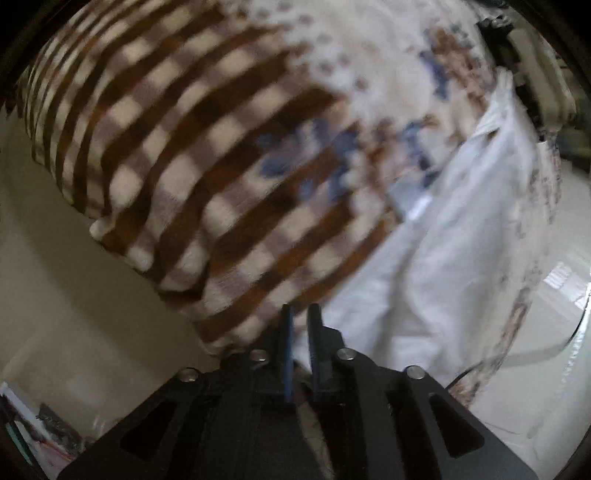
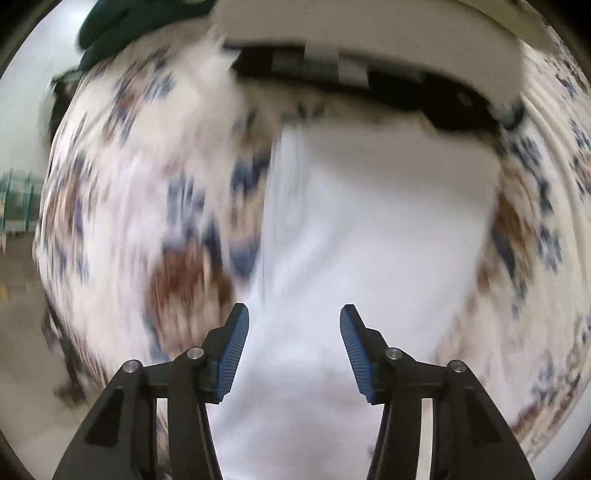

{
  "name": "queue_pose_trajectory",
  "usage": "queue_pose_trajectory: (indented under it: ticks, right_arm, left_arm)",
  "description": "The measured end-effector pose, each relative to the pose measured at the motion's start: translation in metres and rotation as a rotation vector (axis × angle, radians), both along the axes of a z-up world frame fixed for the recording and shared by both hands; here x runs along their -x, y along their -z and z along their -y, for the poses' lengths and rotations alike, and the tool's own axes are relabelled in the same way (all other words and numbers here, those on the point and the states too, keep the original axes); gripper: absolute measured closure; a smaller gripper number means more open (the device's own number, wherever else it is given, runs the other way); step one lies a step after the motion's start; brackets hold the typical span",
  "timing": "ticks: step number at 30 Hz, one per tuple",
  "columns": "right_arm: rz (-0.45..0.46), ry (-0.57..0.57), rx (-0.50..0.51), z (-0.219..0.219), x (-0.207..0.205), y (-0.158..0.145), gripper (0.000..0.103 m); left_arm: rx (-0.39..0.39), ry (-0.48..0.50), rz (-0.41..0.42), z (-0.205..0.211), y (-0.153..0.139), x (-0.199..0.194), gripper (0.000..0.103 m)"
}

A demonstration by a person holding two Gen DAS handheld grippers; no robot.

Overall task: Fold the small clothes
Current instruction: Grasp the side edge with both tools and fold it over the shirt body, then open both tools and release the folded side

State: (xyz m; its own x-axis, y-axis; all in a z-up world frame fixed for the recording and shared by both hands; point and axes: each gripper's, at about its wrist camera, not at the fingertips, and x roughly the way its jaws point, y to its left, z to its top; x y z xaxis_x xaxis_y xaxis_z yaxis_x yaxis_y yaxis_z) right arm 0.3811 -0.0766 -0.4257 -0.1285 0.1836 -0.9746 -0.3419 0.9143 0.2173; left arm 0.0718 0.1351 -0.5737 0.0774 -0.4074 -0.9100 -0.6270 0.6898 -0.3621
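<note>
A white garment [image 2: 369, 221] lies spread on a bed sheet [image 2: 147, 184] printed with blue and brown flowers. My right gripper [image 2: 294, 314] points down over the garment's near part, open wide, nothing between its blue pads. In the left wrist view the same white garment [image 1: 436, 266] lies to the right, beside a brown and cream checked blanket [image 1: 166, 147]. My left gripper [image 1: 300, 310] hangs over the line where blanket and garment meet. Its jaws stand a narrow slit apart, and I see nothing pinched in the slit. Both views are blurred.
The checked blanket hangs over the bed's left edge above a pale floor [image 1: 55, 277]. Some flat paper items [image 1: 29, 435] lie on the floor at lower left. A dark green cloth [image 2: 110, 26] and a black object [image 2: 443, 99] sit at the sheet's far edge.
</note>
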Motion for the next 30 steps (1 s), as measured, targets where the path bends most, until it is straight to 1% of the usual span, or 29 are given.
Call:
queue_pose_trajectory:
  ticks: [1,2,3,4,5,7,9,10,12,15,17,19,20,22,23,25,26,27,28,30]
  right_arm:
    - [-0.006,-0.012,0.009,0.013,0.024,-0.004,0.049]
    - [-0.014,-0.019,0.027,0.023,0.046,-0.004,0.049]
    - [-0.022,-0.025,0.051,0.038,0.070,-0.003,0.049]
    - [-0.025,-0.021,0.068,0.052,0.093,-0.001,0.049]
    - [-0.035,-0.005,0.088,0.067,0.118,0.003,0.049]
    - [-0.081,0.045,0.102,0.094,0.154,0.016,0.049]
    - [-0.137,0.133,0.092,0.127,0.187,0.030,0.049]
    - [-0.157,0.160,0.096,0.137,0.199,0.036,0.049]
    - [-0.193,0.232,0.088,0.158,0.224,0.052,0.049]
    - [-0.252,0.306,0.046,0.175,0.250,0.068,0.049]
    - [-0.266,0.319,0.020,0.181,0.264,0.072,0.049]
    - [-0.274,0.321,-0.002,0.182,0.272,0.077,0.049]
    - [-0.281,0.319,-0.012,0.183,0.276,0.079,0.049]
    - [-0.288,0.315,-0.022,0.183,0.280,0.080,0.049]
    - [-0.286,0.315,-0.025,0.181,0.278,0.080,0.049]
    - [-0.285,0.309,-0.037,0.179,0.277,0.078,0.049]
    - [-0.276,0.301,-0.040,0.181,0.277,0.077,0.049]
    - [-0.269,0.295,-0.035,0.180,0.275,0.076,0.049]
    - [-0.259,0.283,-0.026,0.178,0.274,0.076,0.049]
    - [-0.243,0.267,-0.007,0.178,0.272,0.078,0.049]
  left_arm:
    - [0.021,0.000,0.022,0.003,-0.006,-0.007,0.077]
    - [0.045,0.002,0.049,0.009,-0.013,-0.018,0.054]
    - [0.062,0.004,0.074,0.016,-0.018,-0.026,0.045]
    - [0.078,0.009,0.103,0.024,-0.021,-0.036,0.042]
    - [0.076,0.033,0.112,0.036,-0.022,-0.048,0.042]
    - [0.034,0.113,0.101,0.060,-0.019,-0.067,0.042]
    - [-0.085,0.226,0.042,0.082,-0.011,-0.077,0.042]
    - [-0.129,0.261,0.013,0.087,-0.006,-0.077,0.043]
    - [-0.194,0.302,-0.078,0.087,0.002,-0.059,0.043]
    - [-0.248,0.282,-0.156,0.065,-0.002,-0.021,0.043]
    - [-0.238,0.214,-0.176,0.045,-0.012,0.002,0.043]
    - [-0.205,0.135,-0.149,0.034,-0.026,0.013,0.043]
    - [-0.178,0.105,-0.118,0.033,-0.033,0.015,0.043]
    - [-0.141,0.092,-0.083,0.032,-0.036,0.014,0.043]
    - [-0.147,0.112,-0.073,0.040,-0.033,0.007,0.043]
    - [-0.177,0.174,-0.047,0.062,-0.028,-0.006,0.046]
    - [-0.194,0.217,-0.033,0.073,-0.024,-0.011,0.068]
    - [-0.205,0.254,-0.025,0.083,-0.019,-0.013,0.087]
    - [-0.216,0.283,-0.028,0.090,-0.015,-0.017,0.103]
    - [-0.235,0.295,0.003,0.098,-0.015,-0.019,0.103]
